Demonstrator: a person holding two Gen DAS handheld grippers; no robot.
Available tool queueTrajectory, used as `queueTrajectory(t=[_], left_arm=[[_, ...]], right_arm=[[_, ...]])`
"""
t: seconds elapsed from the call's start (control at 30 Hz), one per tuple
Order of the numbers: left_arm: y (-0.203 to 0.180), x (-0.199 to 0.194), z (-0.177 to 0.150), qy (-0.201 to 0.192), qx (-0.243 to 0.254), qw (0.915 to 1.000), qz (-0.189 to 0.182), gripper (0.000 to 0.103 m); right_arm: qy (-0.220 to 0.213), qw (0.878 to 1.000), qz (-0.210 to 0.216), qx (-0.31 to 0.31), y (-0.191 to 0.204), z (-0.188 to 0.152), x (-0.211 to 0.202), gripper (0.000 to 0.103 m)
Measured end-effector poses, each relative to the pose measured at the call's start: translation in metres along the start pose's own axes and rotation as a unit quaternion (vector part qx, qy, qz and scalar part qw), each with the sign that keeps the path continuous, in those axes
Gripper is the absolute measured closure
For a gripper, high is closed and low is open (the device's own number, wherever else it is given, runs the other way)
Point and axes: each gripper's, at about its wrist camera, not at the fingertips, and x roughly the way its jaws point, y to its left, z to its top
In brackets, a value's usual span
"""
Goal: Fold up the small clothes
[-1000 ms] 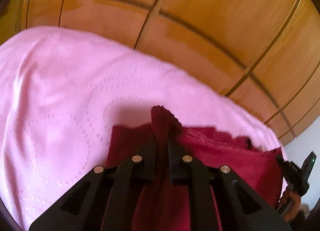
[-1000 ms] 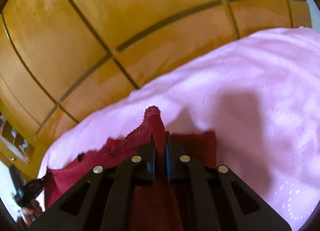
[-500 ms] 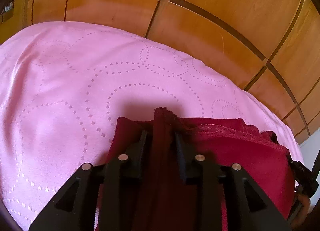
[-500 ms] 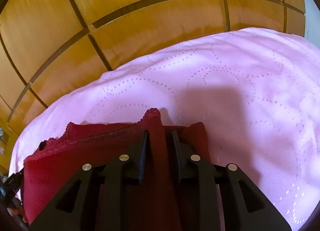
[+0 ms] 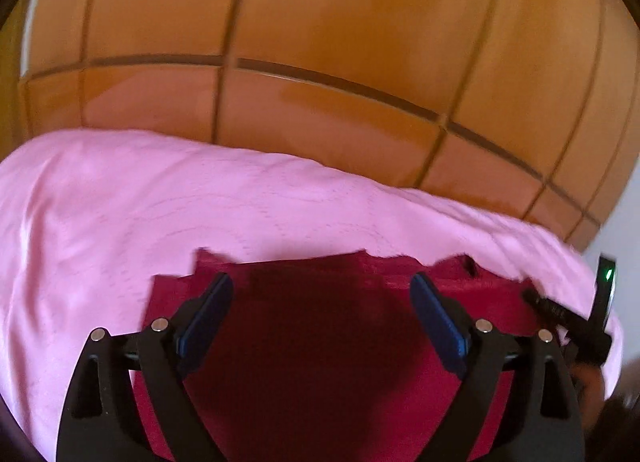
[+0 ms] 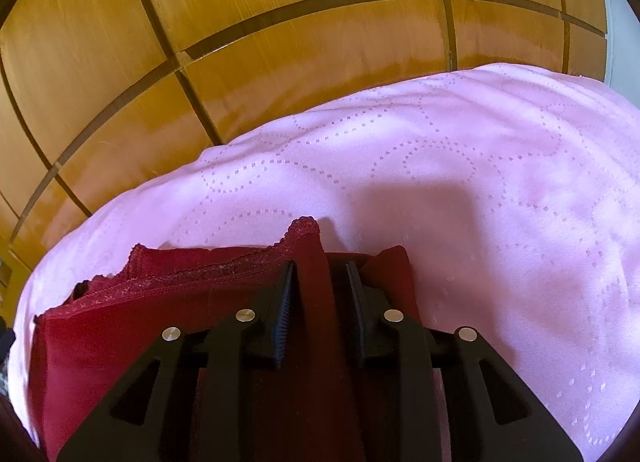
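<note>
A small garment (image 6: 140, 326) lies flat on a bedspread (image 6: 500, 198), near the bed's far edge. Behind that edge stands a panelled wooden wardrobe (image 6: 280, 42). The left gripper (image 5: 320, 294) hovers over the garment's left part; the right gripper (image 6: 318, 282) straddles a raised fold at its right end.

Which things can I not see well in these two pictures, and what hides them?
- Left wrist view: motion blur hides the lace and seams of the red garment; the left tongs cover its near part.
- Left wrist view: the right tongs are cut off at the right edge.
- Right wrist view: whether the right tongs press the raised fold is unclear; the garment's near edge is behind them.
</note>
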Motion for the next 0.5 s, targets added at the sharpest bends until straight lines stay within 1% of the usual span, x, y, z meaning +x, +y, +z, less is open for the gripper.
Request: queueTrajectory(t=[0.03,0.07,0.1,0.13,0.17,0.2,0.27,0.3,0.33,0.4,0.47,0.5], left_arm=[[-0.003,0.008,-0.006,0.005,0.014,0.9998,0.011,0.013],[-0.001,0.016,-0.011,0.010,0.022,0.9995,0.023,0.013],[0.007,0.030,-0.021,0.032,0.019,0.9988,0.033,0.013],[0.015,0.042,-0.024,0.061,-0.002,0.9979,0.022,0.013],[0.028,0.046,-0.024,0.071,-0.035,0.9969,-0.003,0.013],[0.032,0.044,-0.022,0.062,-0.044,0.9970,-0.011,0.013],[0.030,0.040,-0.025,0.057,-0.039,0.9976,-0.010,0.013],[0.030,0.038,-0.026,0.056,-0.037,0.9977,-0.009,0.013],[0.031,0.038,-0.026,0.057,-0.038,0.9976,-0.010,0.013],[0.031,0.037,-0.027,0.057,-0.038,0.9976,-0.010,0.013],[0.031,0.036,-0.027,0.057,-0.038,0.9976,-0.010,0.013],[0.031,0.036,-0.026,0.057,-0.038,0.9976,-0.011,0.012]], right_arm=[[-0.001,1.000,0.002,0.000,0.000,0.000,0.000,0.069],[-0.001,1.000,0.003,-0.001,0.000,0.001,-0.001,0.069],[-0.002,1.000,0.005,-0.001,0.000,0.001,-0.001,0.067],[-0.002,1.000,0.007,-0.001,-0.001,0.001,-0.001,0.063],[-0.002,1.000,0.013,-0.001,-0.001,0.001,-0.001,0.060],[-0.002,1.000,0.015,-0.002,-0.001,0.000,-0.002,0.054],[-0.015,1.000,0.011,-0.009,0.002,0.001,-0.008,0.039],[-0.028,1.000,0.004,-0.013,0.004,0.000,-0.014,0.027],[-0.046,0.999,-0.005,-0.017,0.005,0.000,-0.023,0.026],[-0.104,0.994,-0.018,-0.022,0.007,-0.002,-0.052,0.026],[-0.145,0.989,-0.014,-0.032,0.016,-0.008,-0.078,0.025],[-0.154,0.987,-0.002,-0.044,0.023,-0.010,-0.087,0.025]])
